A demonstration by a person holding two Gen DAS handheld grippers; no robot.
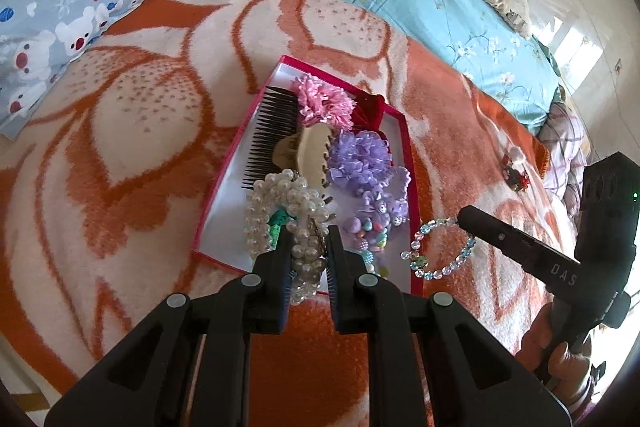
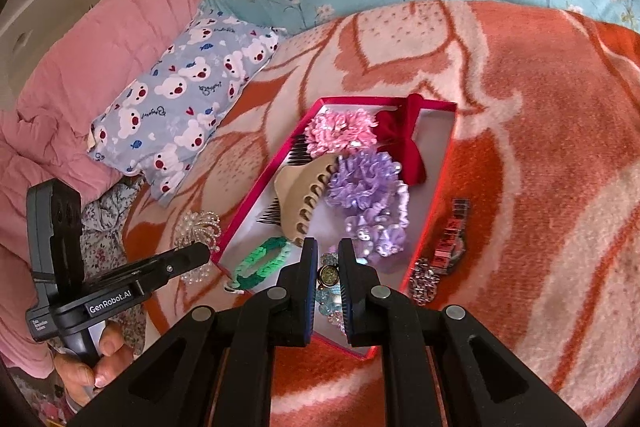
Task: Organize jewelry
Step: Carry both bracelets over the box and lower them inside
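Left wrist view: my left hand-held gripper [image 1: 308, 243] is clamped on a pearl band [image 1: 280, 215] over the box [image 1: 236, 167], on the bed's blanket [image 1: 120, 147]. My right hand-held gripper [image 1: 460, 217] pinches a bead bracelet [image 1: 440, 247] just beside the box. Packed so far, left to right: comb [image 1: 272, 131], claw clip [image 1: 304, 151], pink flower [image 1: 324, 103], purple scrunchie [image 1: 360, 155], red bow [image 1: 370, 111]. I judge the job mostly done; a watch [image 2: 452, 243] and a sparkly piece [image 2: 424, 281] wait outside.
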